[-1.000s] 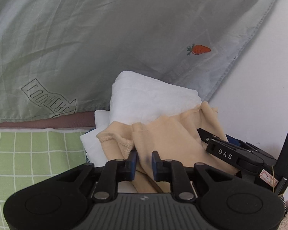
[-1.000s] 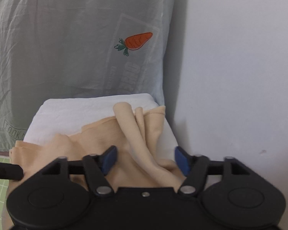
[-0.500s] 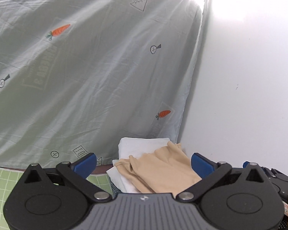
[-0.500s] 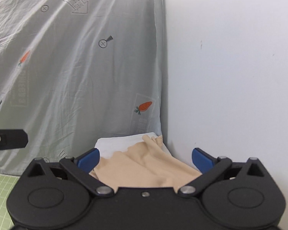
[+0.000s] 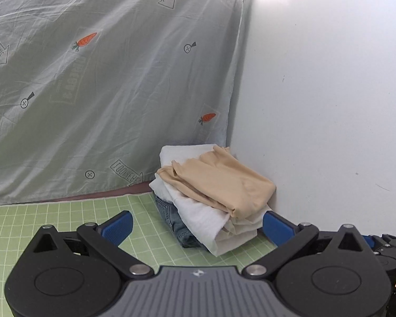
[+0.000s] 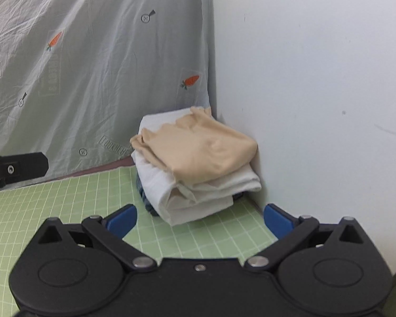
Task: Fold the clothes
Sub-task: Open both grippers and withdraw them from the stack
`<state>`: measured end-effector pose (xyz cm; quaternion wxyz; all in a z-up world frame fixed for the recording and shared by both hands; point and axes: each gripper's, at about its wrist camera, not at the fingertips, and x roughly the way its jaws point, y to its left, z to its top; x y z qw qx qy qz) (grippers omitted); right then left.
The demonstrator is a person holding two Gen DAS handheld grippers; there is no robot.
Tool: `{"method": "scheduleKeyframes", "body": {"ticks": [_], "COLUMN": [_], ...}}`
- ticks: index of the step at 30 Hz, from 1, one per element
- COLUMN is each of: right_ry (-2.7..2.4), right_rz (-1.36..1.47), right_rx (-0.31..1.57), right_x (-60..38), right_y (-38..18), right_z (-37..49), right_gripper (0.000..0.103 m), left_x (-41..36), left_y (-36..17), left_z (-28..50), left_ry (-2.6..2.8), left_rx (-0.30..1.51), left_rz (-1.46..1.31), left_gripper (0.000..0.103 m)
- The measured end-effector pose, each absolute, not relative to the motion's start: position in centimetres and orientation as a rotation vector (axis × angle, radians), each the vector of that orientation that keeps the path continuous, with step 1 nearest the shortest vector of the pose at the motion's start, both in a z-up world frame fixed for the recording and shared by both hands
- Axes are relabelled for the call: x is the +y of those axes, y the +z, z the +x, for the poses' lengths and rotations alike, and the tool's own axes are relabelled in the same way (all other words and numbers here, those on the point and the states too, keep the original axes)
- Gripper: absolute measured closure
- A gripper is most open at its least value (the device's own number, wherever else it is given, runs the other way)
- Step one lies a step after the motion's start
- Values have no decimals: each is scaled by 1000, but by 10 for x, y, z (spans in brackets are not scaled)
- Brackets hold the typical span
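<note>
A folded beige garment (image 5: 221, 182) (image 6: 198, 149) lies on top of a stack in the corner. Under it are folded white cloth (image 5: 198, 216) (image 6: 198, 192) and blue denim (image 5: 171, 219) (image 6: 145, 198) at the bottom. The stack rests on the green grid mat (image 5: 66, 211) (image 6: 52, 206). My left gripper (image 5: 196, 227) is open and back from the stack, with nothing between its blue pads. My right gripper (image 6: 199, 218) is open too and holds nothing; the stack sits just beyond its fingertips. The left gripper's black finger (image 6: 18, 169) shows at the left edge of the right wrist view.
A pale green sheet with carrot prints (image 5: 105, 84) (image 6: 79, 66) hangs behind the mat. A white wall (image 5: 330, 105) (image 6: 316, 92) stands right against the stack. Part of the right gripper's body (image 5: 388, 253) shows low on the right of the left wrist view.
Both grippers let go of the beige garment, opened wide and drew back from the stack, which now lies on its own further away in both views.
</note>
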<state>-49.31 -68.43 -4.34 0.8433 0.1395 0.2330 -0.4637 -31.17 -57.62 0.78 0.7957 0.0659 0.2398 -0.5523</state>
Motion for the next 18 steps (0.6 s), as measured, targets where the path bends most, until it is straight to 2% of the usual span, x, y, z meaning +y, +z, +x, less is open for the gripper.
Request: {"method": "scheduleKeyframes", "body": {"ticks": [5,18], "right_ry": [-972,-1004], "right_rz": [341,310], "right_rx": [565,544], "right_x": [-659,-634], "right_y": [-62,-56], "right_z": [-502,-510], "right_gripper": [0,0], "left_x": [-558,-542], "left_y": [-2,-5], "left_z": [-325,-332], "left_ry": [-1219,-1241], "left_rx": [528,546], "left_rz": [219,230], "left_gripper": [0,0]}}
